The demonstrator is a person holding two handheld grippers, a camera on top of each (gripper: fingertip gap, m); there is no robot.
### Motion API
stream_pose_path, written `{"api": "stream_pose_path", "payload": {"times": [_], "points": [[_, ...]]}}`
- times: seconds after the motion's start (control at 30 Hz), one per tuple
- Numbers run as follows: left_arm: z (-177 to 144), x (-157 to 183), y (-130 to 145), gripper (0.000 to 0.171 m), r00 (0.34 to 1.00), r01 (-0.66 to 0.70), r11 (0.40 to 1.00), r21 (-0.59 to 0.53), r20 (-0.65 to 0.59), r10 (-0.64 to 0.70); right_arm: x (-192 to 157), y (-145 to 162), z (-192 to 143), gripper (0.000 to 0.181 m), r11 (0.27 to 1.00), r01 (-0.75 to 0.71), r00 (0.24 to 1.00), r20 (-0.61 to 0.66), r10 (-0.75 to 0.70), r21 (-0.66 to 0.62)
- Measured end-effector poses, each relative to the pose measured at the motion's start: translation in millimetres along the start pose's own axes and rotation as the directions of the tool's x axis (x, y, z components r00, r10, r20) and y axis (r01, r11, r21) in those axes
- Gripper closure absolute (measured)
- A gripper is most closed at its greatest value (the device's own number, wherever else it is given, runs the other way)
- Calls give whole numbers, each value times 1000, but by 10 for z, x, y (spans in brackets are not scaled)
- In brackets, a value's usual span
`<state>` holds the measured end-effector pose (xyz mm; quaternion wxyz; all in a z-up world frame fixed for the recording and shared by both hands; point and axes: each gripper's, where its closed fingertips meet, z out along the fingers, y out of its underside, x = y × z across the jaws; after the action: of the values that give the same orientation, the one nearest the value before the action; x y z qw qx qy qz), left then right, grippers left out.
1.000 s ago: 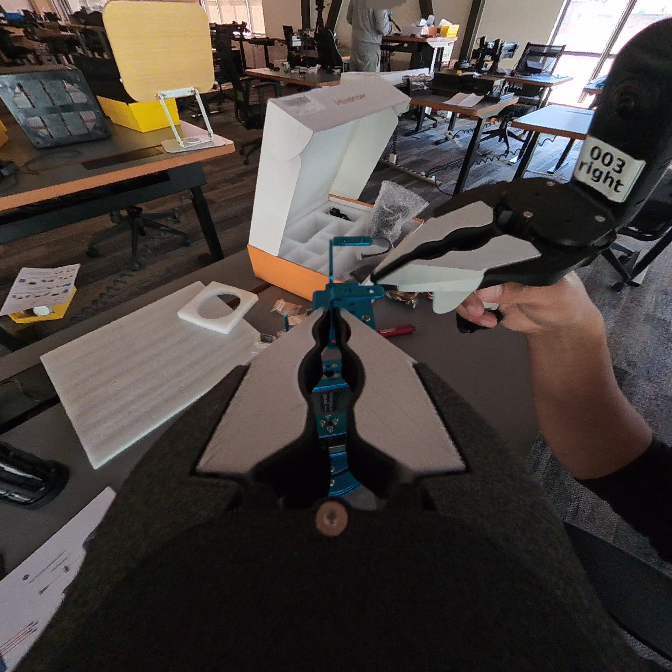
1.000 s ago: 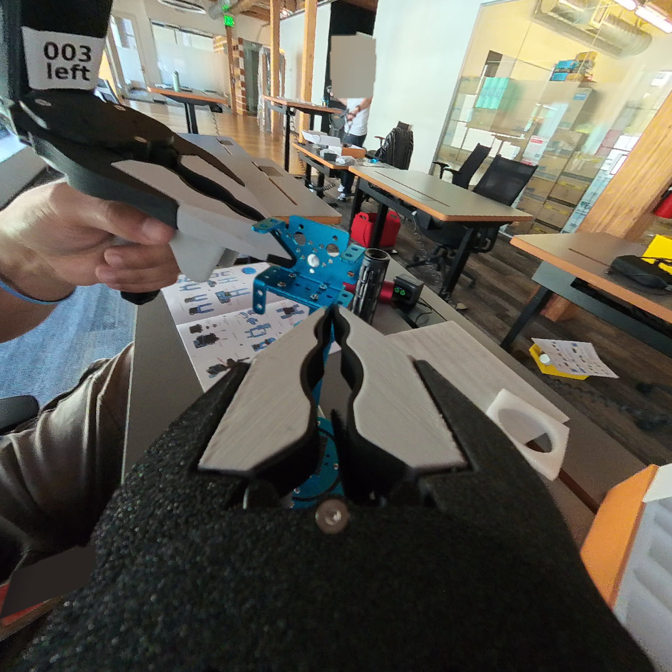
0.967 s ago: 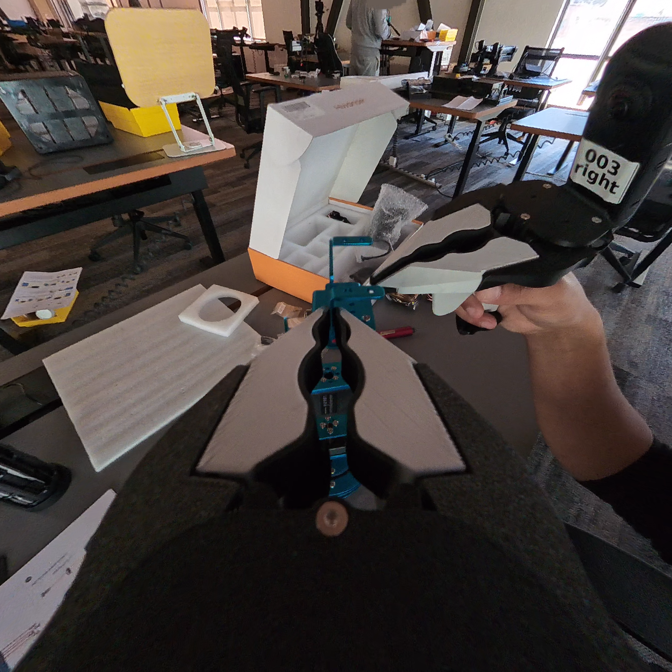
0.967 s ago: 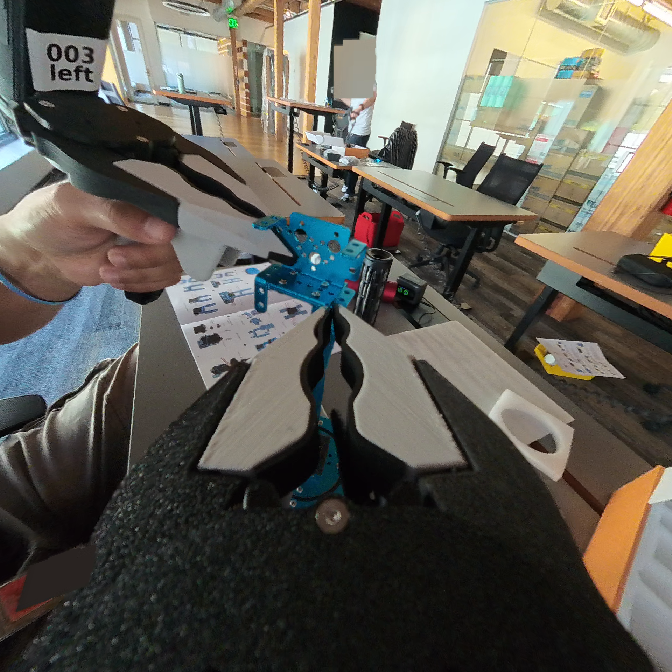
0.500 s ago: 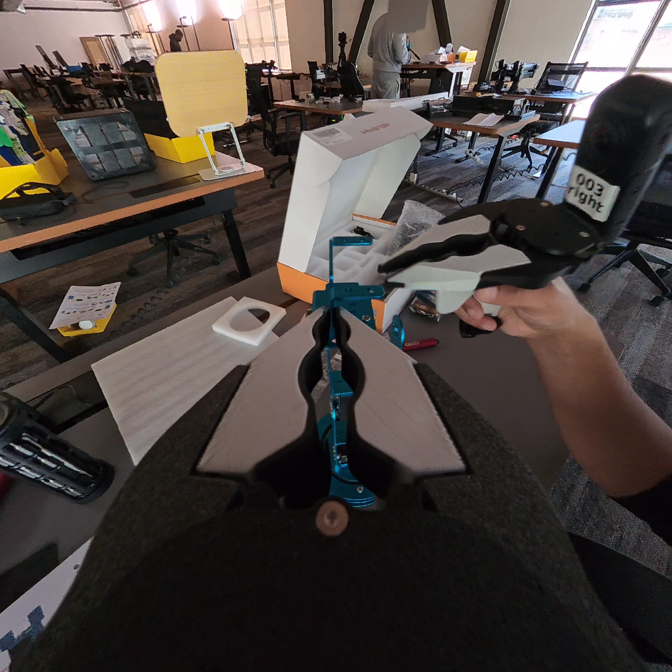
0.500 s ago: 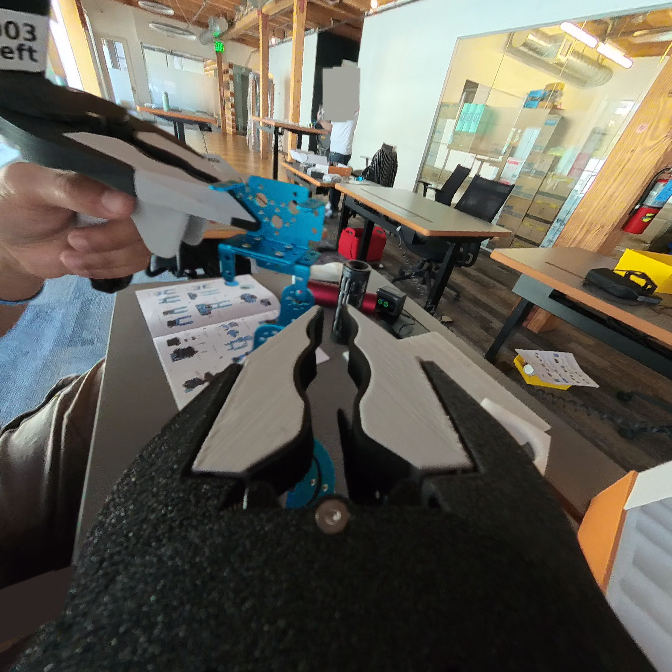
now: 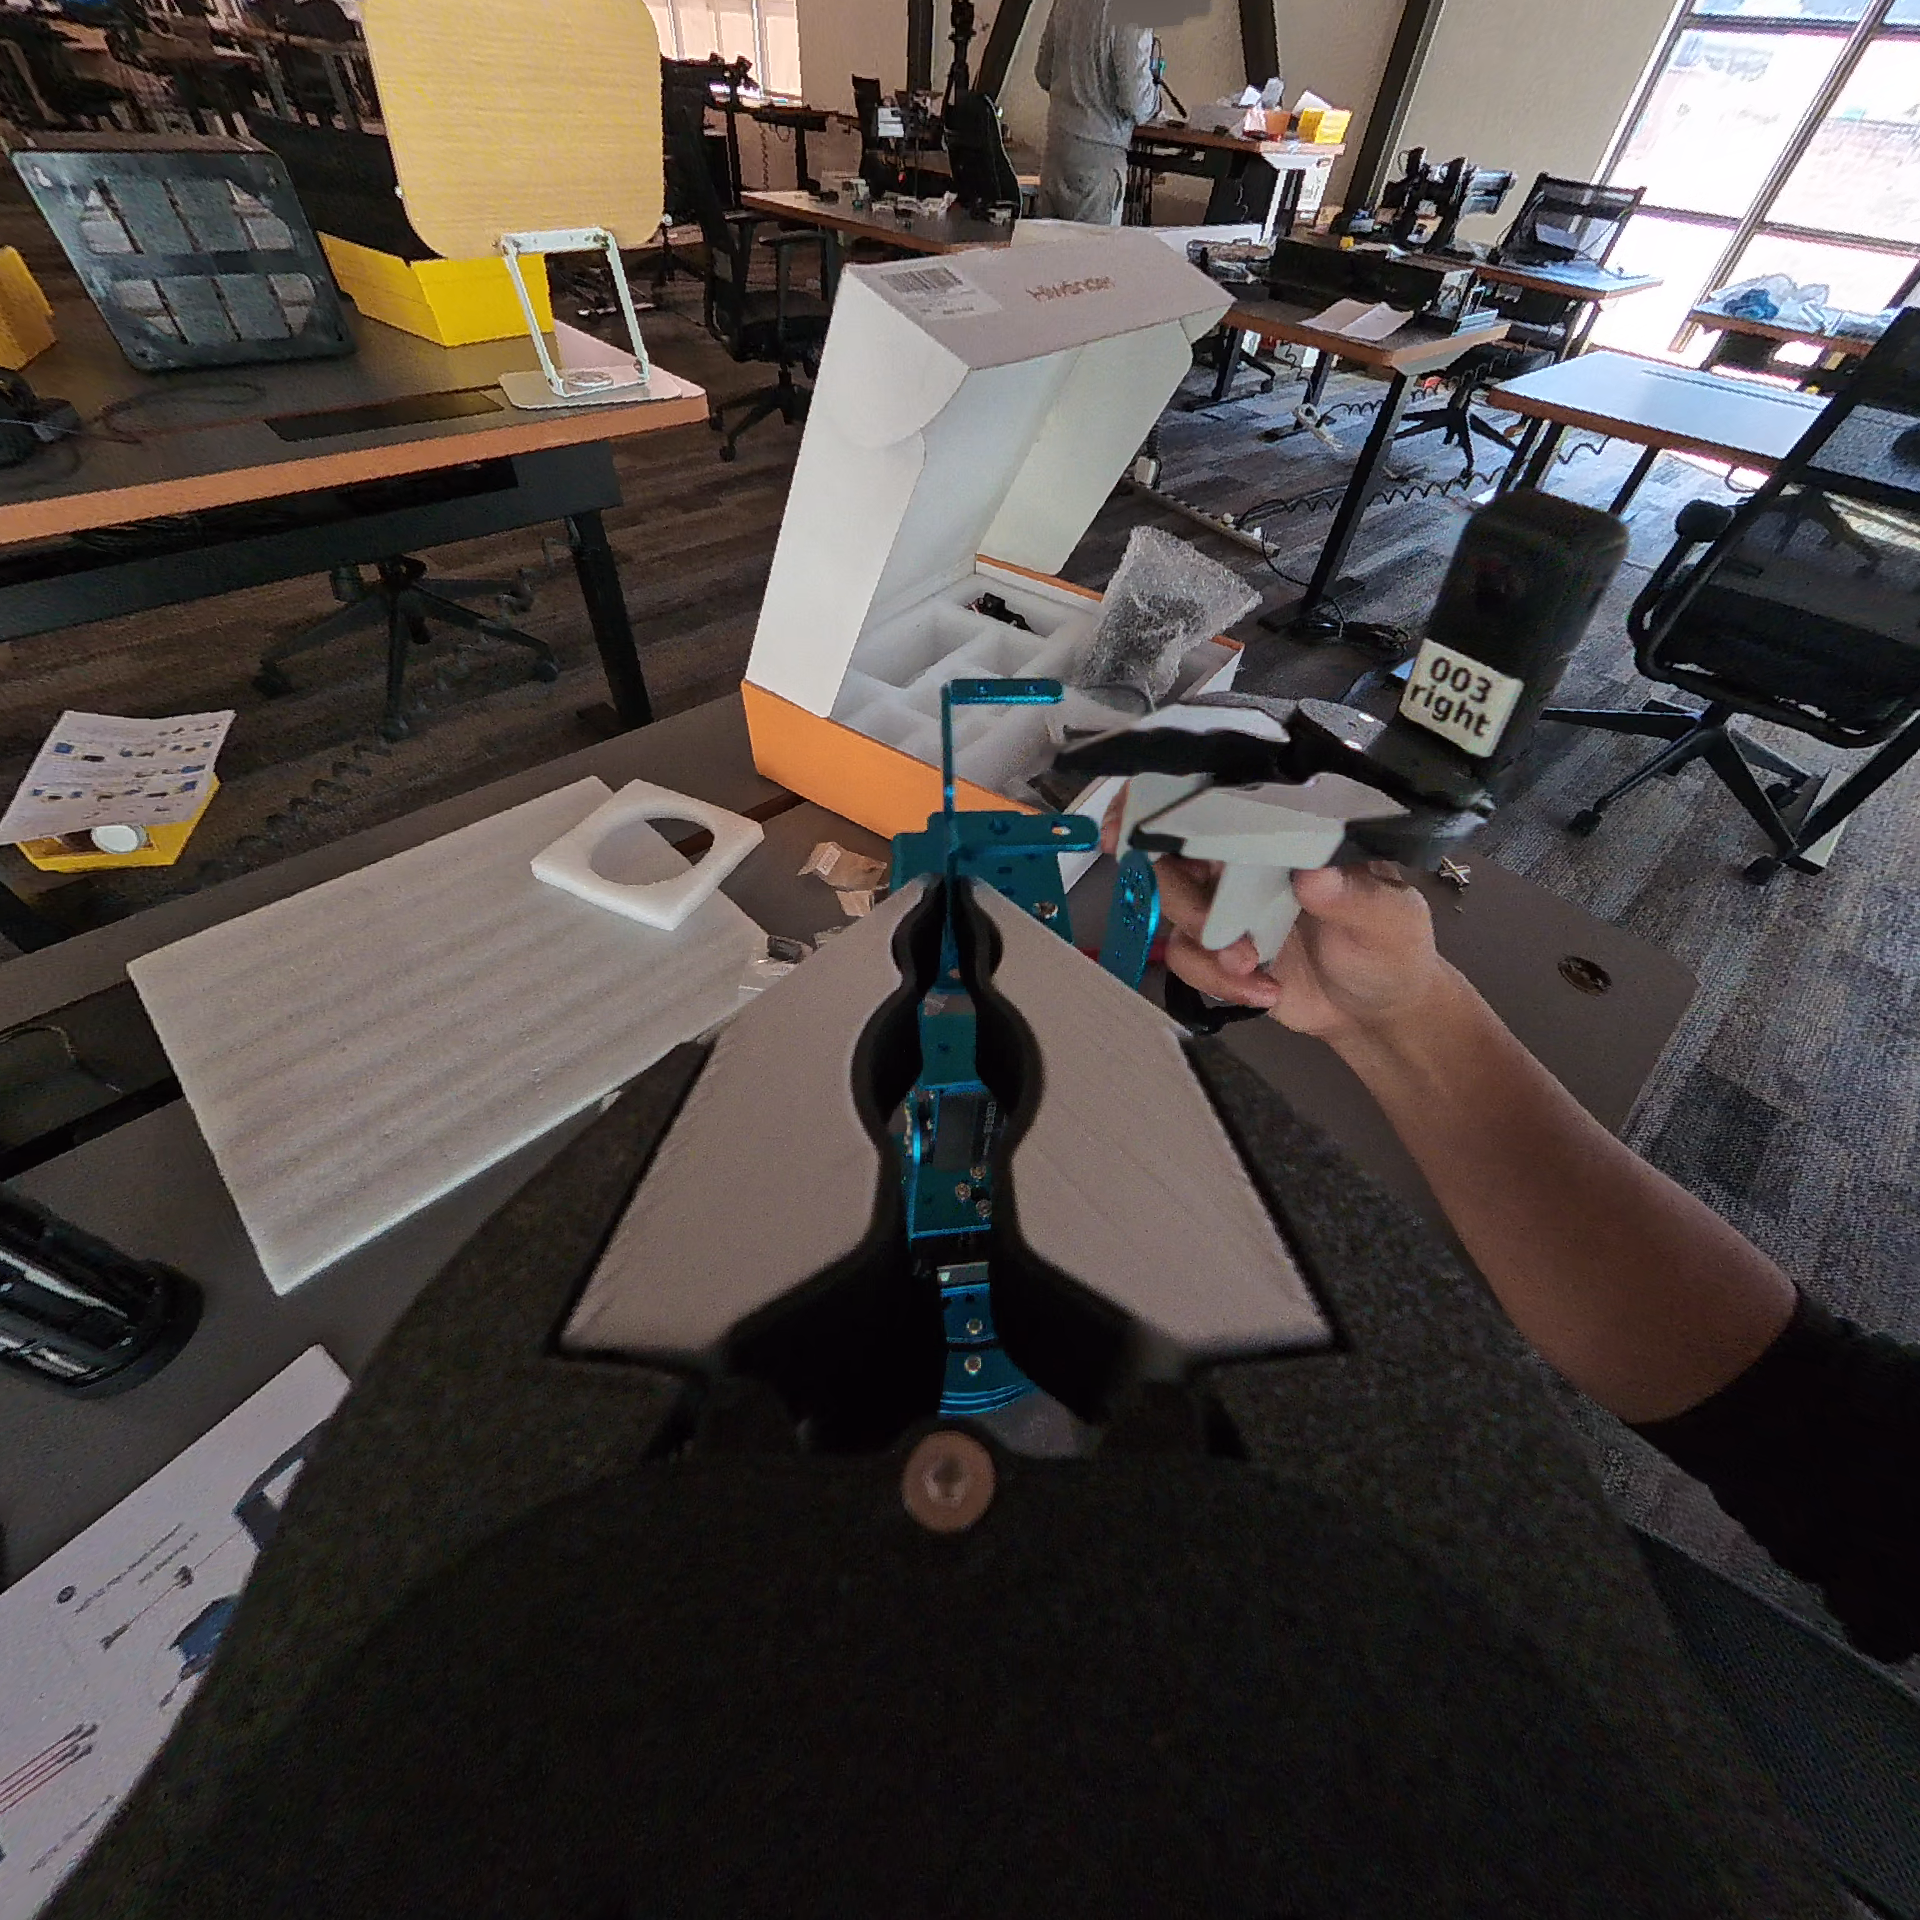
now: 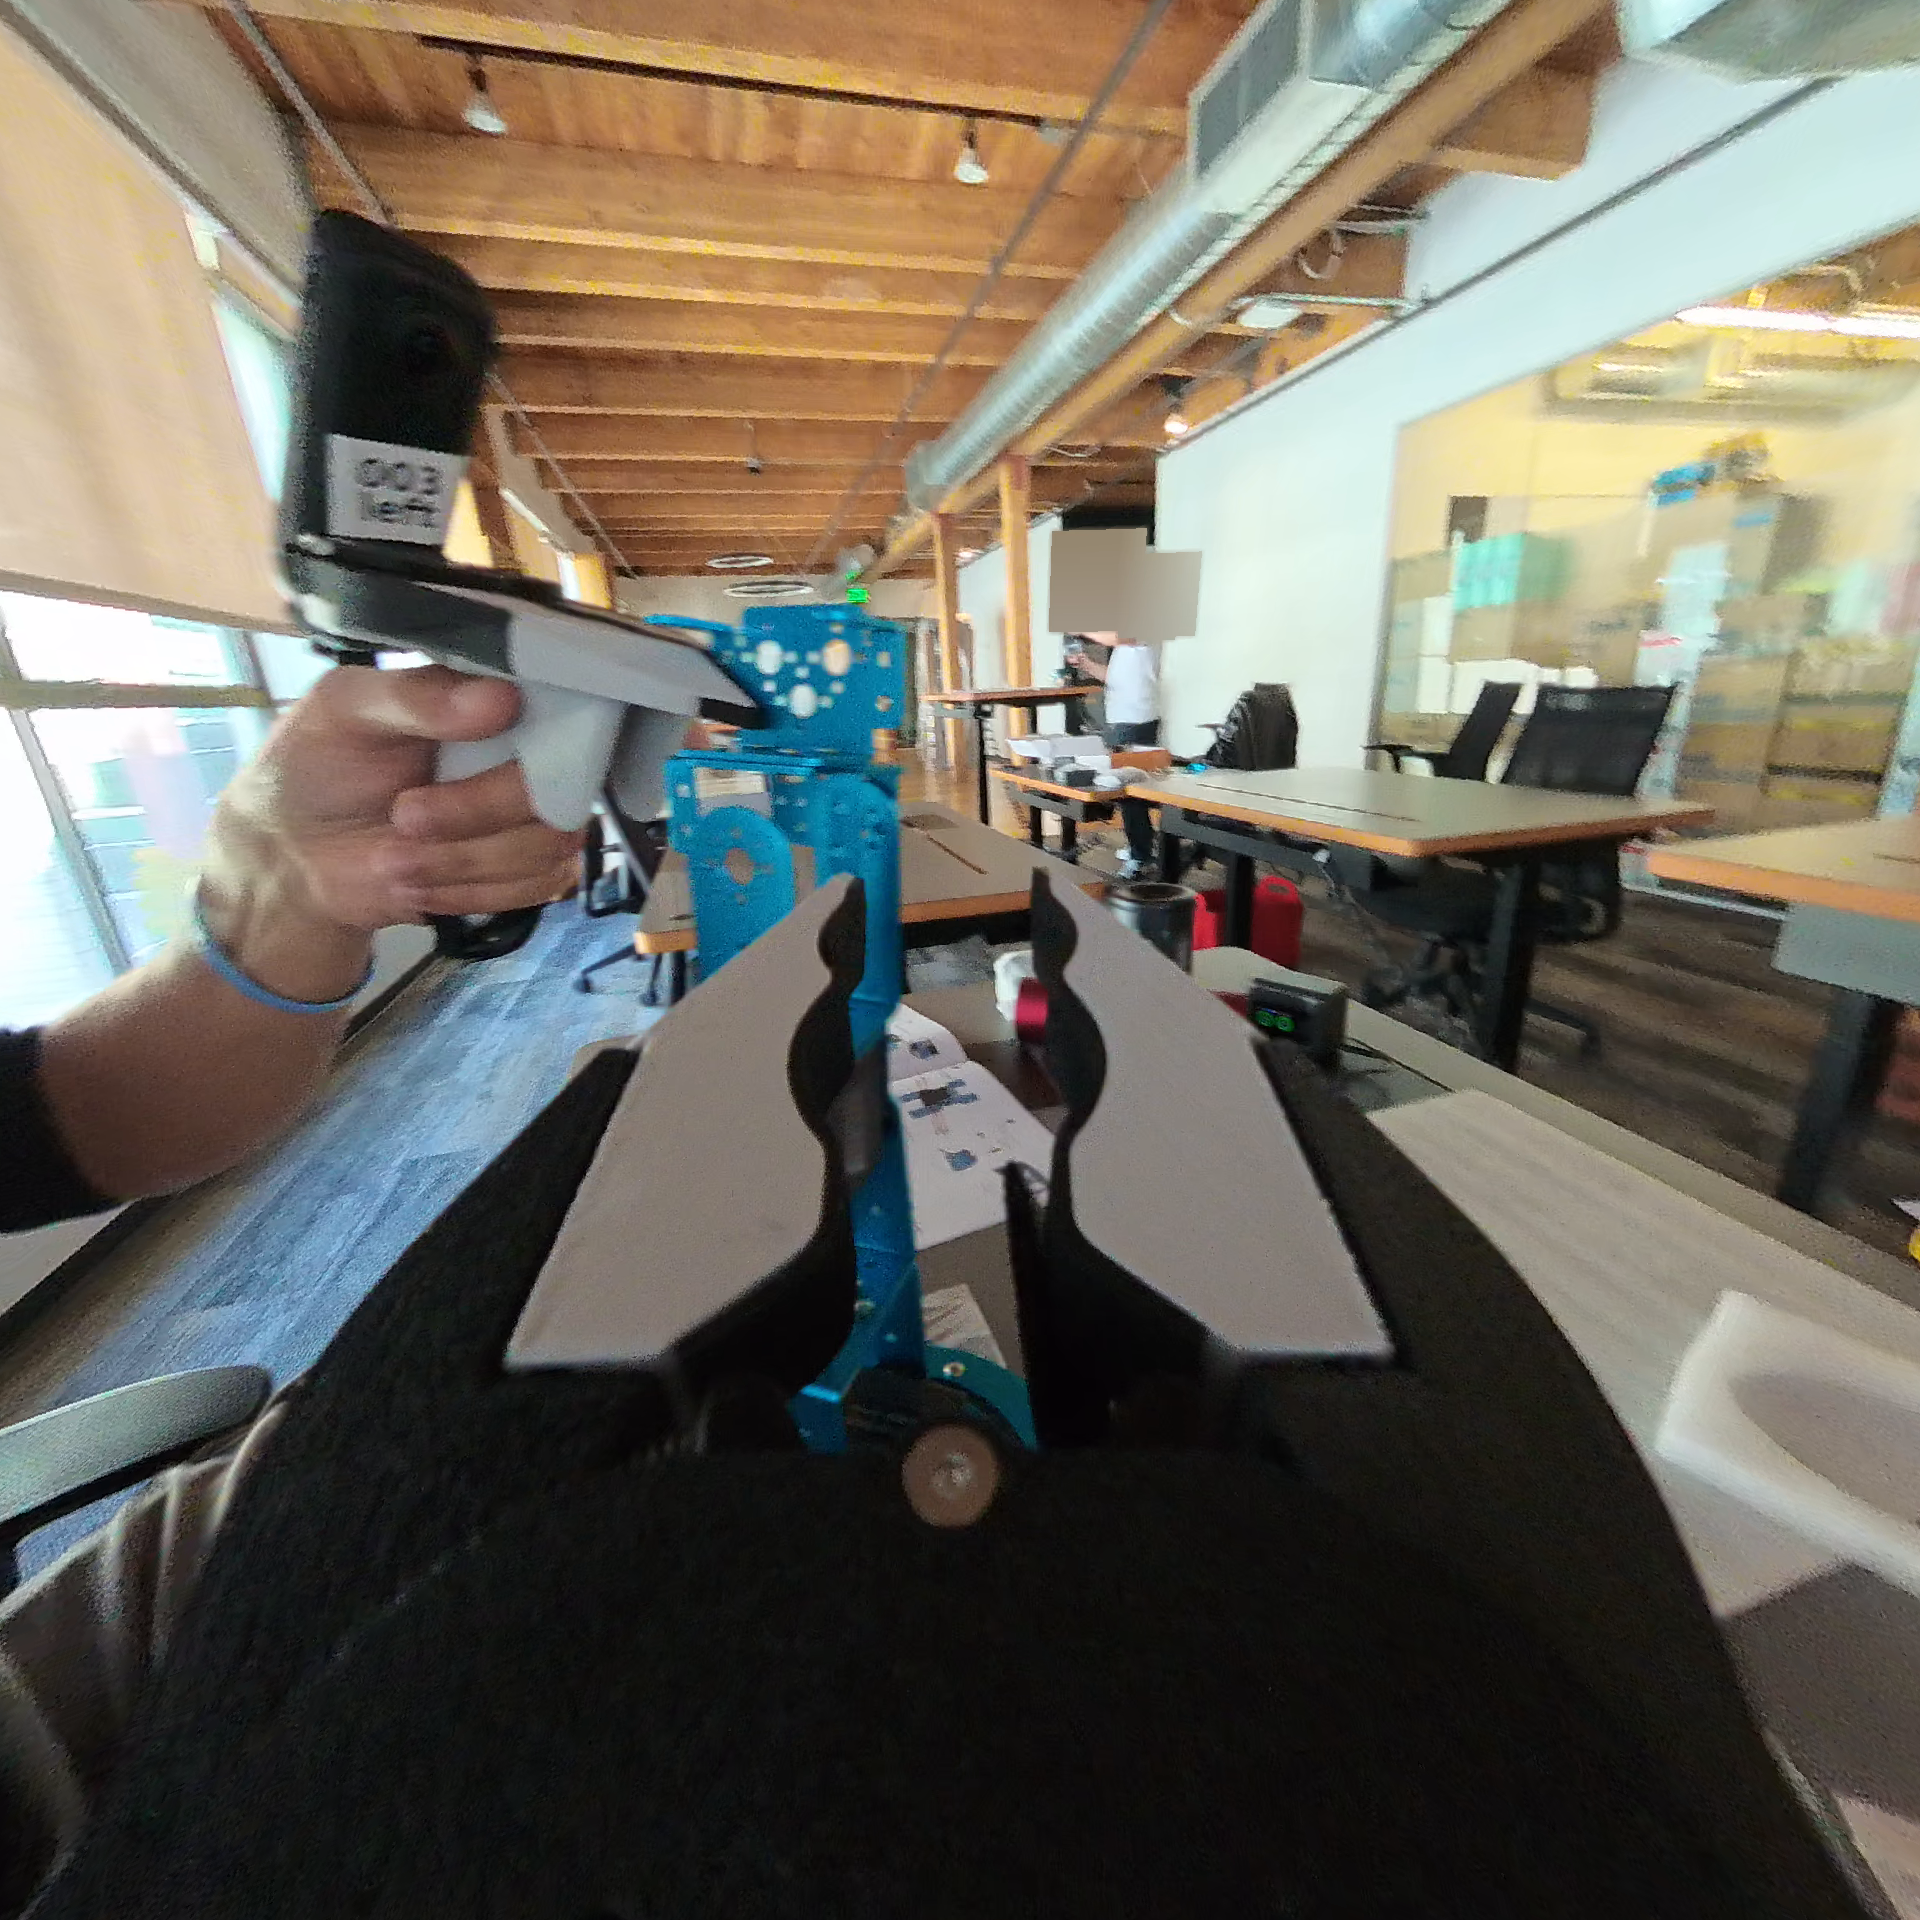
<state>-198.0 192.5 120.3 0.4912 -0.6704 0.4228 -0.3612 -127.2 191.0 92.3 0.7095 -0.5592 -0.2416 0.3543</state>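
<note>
Since the earlier frame my right gripper (image 8: pixel 945 914) has let go and now stands wide beside the blue metal bracket assembly (image 7: pixel 971 862), which my left gripper (image 7: pixel 954 891) clamps narrowly, above the grey table (image 7: pixel 1558 935), near the open white box (image 7: pixel 935 416).

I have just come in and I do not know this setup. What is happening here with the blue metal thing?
A person holds a gripper in each hand above a grey table. The left gripper has its jaws shut on a blue metal bracket assembly and holds it up in the air. The right gripper has its jaws open, with the lower part of the assembly between them. On the table lie a white foam sheet and an open orange and white box.
</note>
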Motion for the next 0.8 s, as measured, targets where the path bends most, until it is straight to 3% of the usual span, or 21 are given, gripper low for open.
{"api": "stream_pose_path", "payload": {"times": [0.23,0.43,0.8], "points": [[-15,4,30,170,1000,5,1000,13,-2,-5,-447,129,130,142,996,74,984,163,-66,-41],[18,5,35,171,1000,-3,1000,27,-3,3,-453,218,203,152,987,150,984,111,-142,-62],[1,11,38,171,999,-29,998,47,-29,30,-436,205,212,156,988,140,986,95,-134,-59]]}}
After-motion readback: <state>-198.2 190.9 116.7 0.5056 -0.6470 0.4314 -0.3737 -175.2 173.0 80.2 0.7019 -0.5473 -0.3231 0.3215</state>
